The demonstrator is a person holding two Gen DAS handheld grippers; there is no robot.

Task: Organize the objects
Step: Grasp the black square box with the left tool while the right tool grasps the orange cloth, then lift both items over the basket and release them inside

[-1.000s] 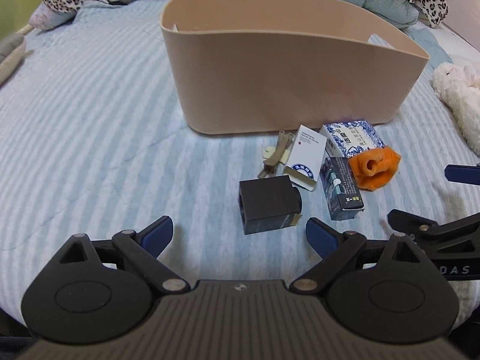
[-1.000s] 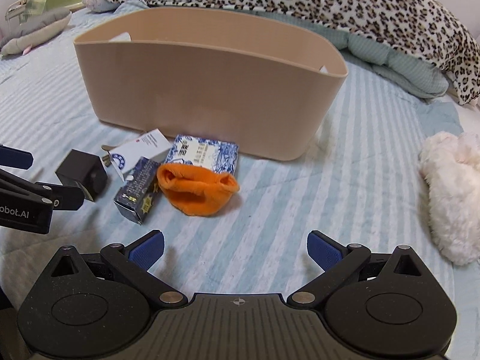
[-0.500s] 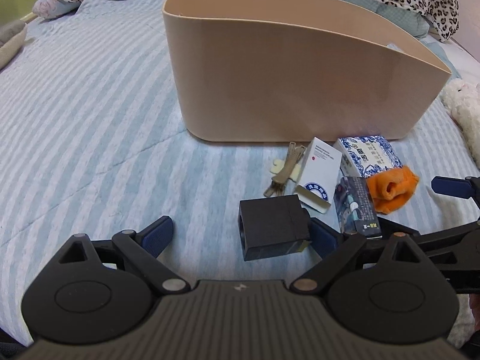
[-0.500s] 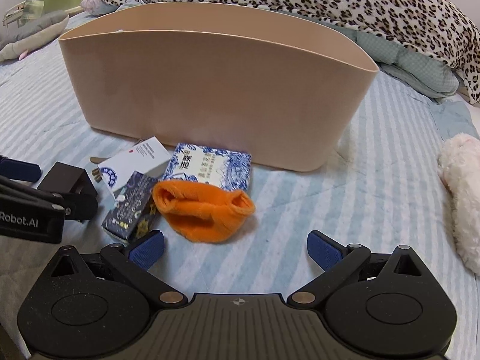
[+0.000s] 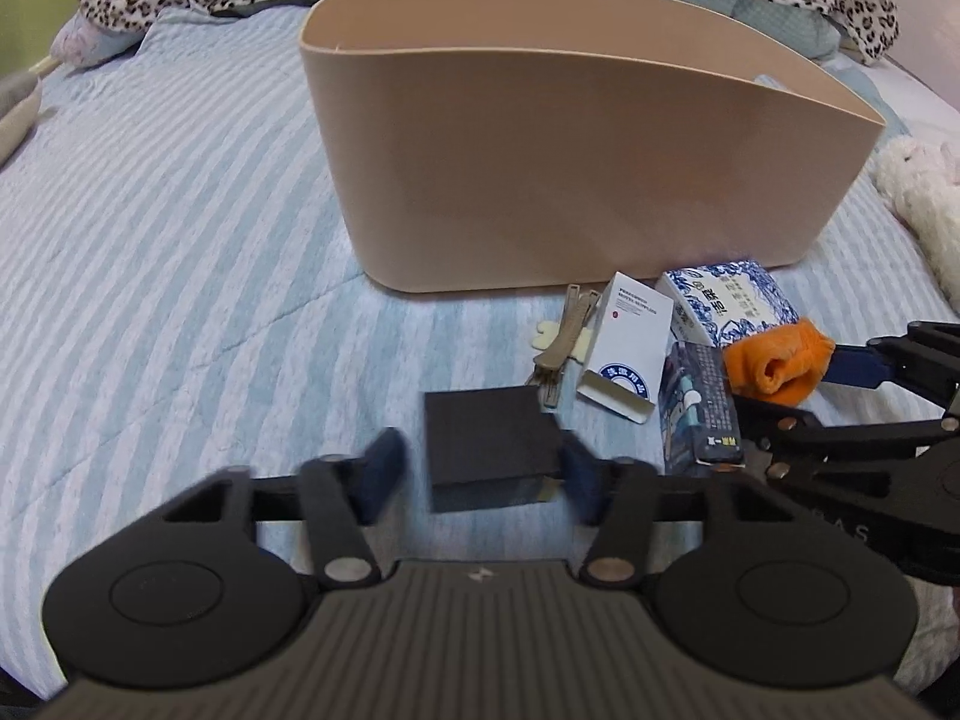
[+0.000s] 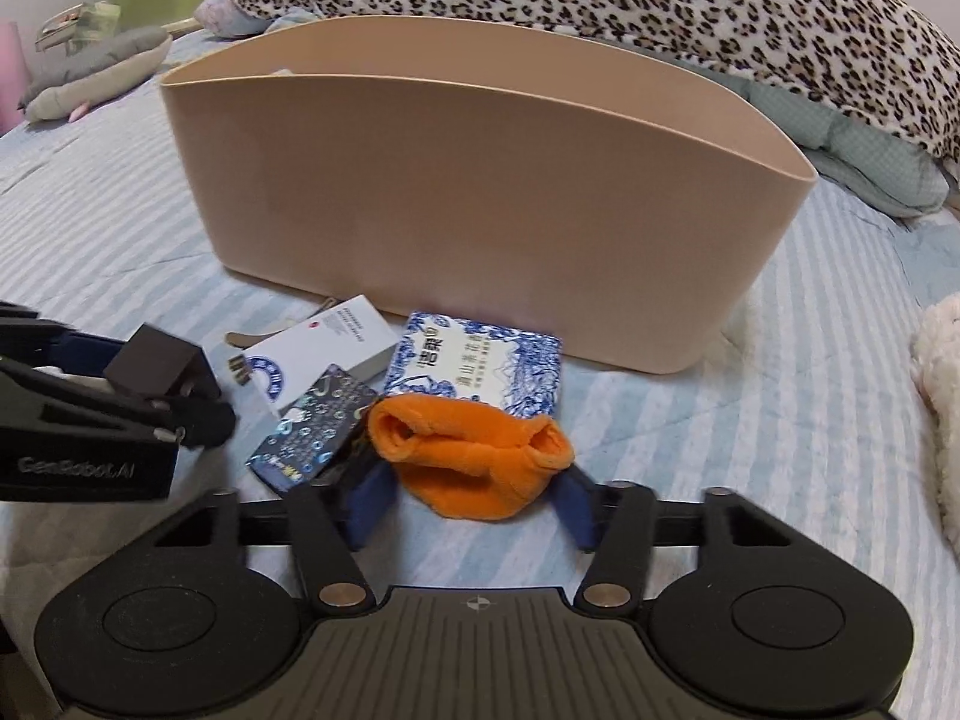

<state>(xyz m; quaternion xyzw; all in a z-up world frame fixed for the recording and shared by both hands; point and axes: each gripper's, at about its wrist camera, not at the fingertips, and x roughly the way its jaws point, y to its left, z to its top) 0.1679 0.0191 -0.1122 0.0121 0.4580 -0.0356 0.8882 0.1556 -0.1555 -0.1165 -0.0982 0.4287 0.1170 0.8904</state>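
A tan storage bin (image 5: pixel 558 174) stands on the striped bed; it also shows in the right wrist view (image 6: pixel 480 198). Small items lie in front of it. My left gripper (image 5: pixel 480 474) straddles a black box (image 5: pixel 489 450), its right pad against the box and a small gap at the left pad. My right gripper (image 6: pixel 474 501) straddles an orange cloth (image 6: pixel 474 450), pads close at both sides. A white box (image 5: pixel 627 348), a blue-and-white patterned box (image 6: pixel 477 369), a dark printed box (image 6: pixel 315 435) and a beige clip (image 5: pixel 564 342) lie between them.
A leopard-print blanket (image 6: pixel 600 6) lies behind the bin. A white plush toy (image 5: pixel 924 204) is at the right edge. A grey cushion (image 6: pixel 90 78) lies far left. Striped bedding (image 5: pixel 168 276) stretches to the left of the items.
Both grippers have moved forward and narrowed. The left now brackets the black box; the right now brackets the orange cloth.
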